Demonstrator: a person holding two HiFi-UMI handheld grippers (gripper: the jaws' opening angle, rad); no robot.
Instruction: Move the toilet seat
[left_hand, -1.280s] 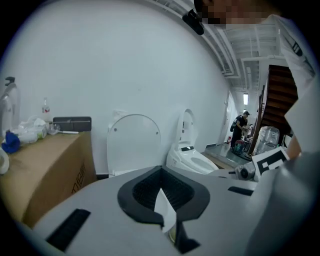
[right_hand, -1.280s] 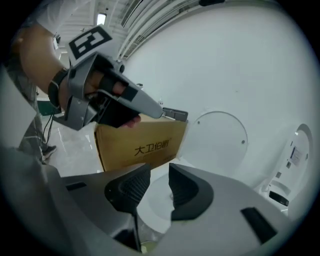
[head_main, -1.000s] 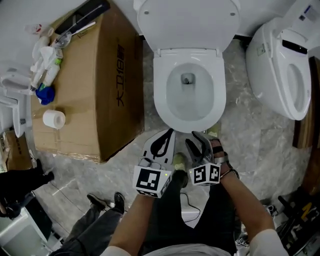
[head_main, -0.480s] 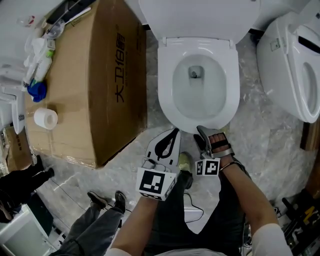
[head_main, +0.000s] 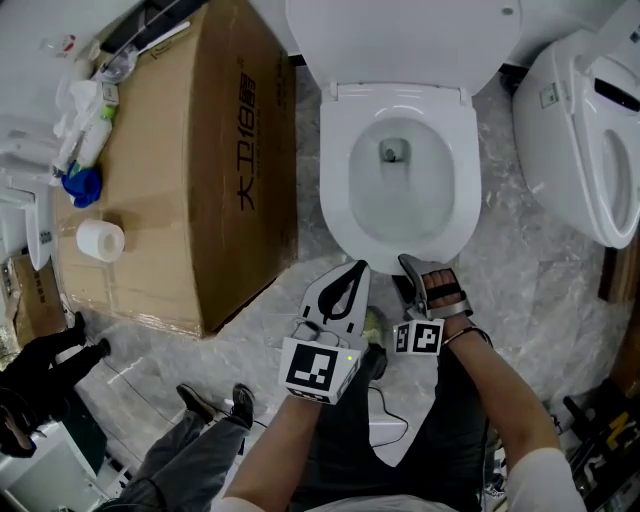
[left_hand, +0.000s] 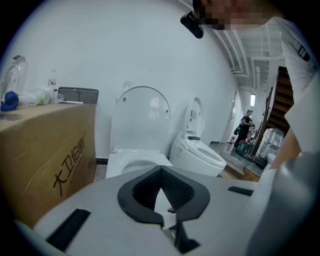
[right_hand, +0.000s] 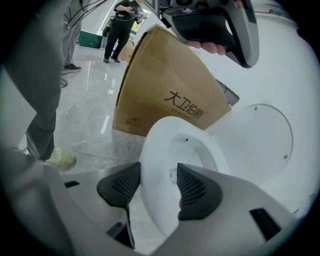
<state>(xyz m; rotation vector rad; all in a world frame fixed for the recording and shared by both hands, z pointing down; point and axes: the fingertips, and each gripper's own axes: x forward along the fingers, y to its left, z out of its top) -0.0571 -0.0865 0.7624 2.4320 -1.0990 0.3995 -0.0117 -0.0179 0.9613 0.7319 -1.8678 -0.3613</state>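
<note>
grey marble floor (head_main: 250, 340) and white wall (left_hand: 125, 50); a box (head_main: 190, 150) stands just left of the toilet (head_main: 400, 250) and a second toilet (head_main: 570, 130) near its right, leaving narrow strips of floor at either side and open floor only in front. the seat (head_main: 335, 180) is a white oval ring lying flat on the toilet, with the lid (head_main: 400, 40) raised behind it. left gripper (head_main: 355, 268) has its jaws together and empty, just short of the toilet's front; right gripper (head_main: 412, 268) has just been opening and stands wide apart, the seat's front rim between the jaws, unclamped.
</note>
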